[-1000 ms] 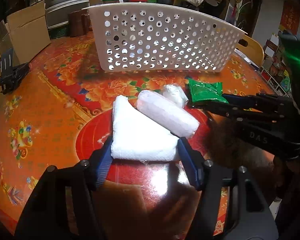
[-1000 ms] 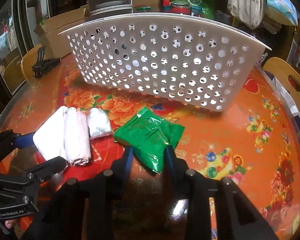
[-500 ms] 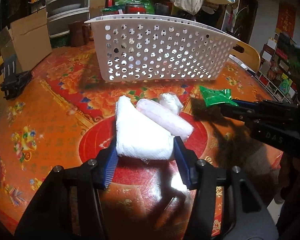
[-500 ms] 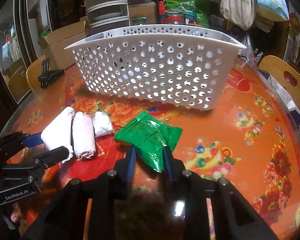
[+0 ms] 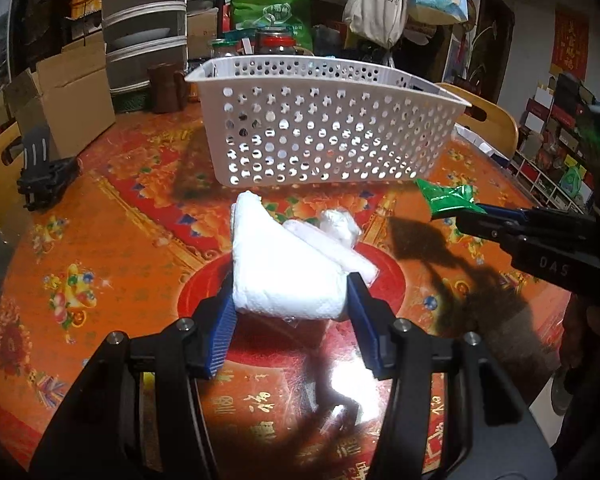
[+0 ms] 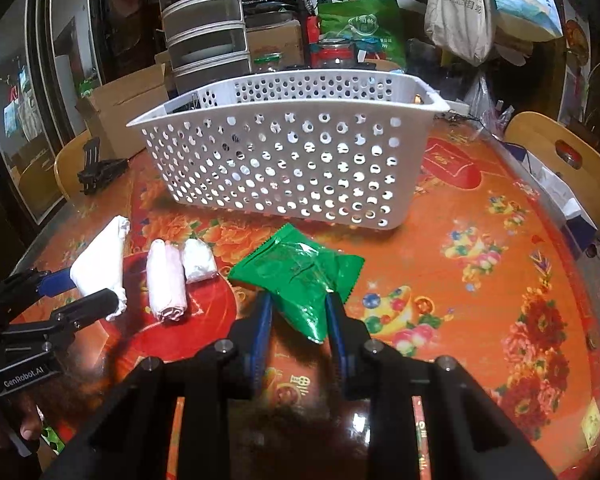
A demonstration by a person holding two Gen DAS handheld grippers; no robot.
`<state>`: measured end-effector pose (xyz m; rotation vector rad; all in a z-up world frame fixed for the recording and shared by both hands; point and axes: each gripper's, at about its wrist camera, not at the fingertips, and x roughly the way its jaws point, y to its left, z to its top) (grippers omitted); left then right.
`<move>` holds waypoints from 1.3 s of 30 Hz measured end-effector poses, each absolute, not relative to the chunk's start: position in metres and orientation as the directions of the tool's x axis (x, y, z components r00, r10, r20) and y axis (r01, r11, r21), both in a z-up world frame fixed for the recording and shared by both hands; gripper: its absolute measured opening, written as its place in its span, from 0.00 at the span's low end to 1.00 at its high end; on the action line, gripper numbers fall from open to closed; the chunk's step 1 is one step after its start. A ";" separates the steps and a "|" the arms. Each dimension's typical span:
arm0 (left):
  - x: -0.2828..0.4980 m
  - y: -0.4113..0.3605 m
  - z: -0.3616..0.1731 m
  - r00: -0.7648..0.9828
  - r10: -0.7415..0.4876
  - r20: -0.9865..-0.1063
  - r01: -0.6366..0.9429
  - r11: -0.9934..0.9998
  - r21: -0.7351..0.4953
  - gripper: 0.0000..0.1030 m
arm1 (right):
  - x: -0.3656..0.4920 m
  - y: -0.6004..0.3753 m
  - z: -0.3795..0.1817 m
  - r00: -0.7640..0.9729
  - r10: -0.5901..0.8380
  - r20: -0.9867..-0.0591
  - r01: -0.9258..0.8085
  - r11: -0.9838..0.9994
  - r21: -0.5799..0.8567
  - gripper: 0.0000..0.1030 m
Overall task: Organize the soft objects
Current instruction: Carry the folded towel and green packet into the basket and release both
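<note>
Two tongs work over a round desk with an orange and red flower pattern. Left tongs: blue pads pinching the near end of a white towel, folded to a wedge whose tip points toward 12 o'clock. Right tongs: blue pads pinching the near corner of a green packet, crinkled and shiny; in the left wrist view the packet hangs clear of the desk at 3 o'clock. One pink-white roll lies on the desk just beside the towel, at its 3 o'clock. One small white bundle lies just beside the roll. One white basket with punched holes stands at 12 o'clock, beyond all four soft things.
</note>
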<state>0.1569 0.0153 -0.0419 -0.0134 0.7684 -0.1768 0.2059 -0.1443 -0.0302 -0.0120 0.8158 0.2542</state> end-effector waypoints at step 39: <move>0.219 0.006 0.078 0.773 -0.184 -0.607 0.188 0.980 -0.057 0.48 | 0.217 -0.153 0.081 0.778 0.194 -0.598 -0.225 0.974 0.024 0.25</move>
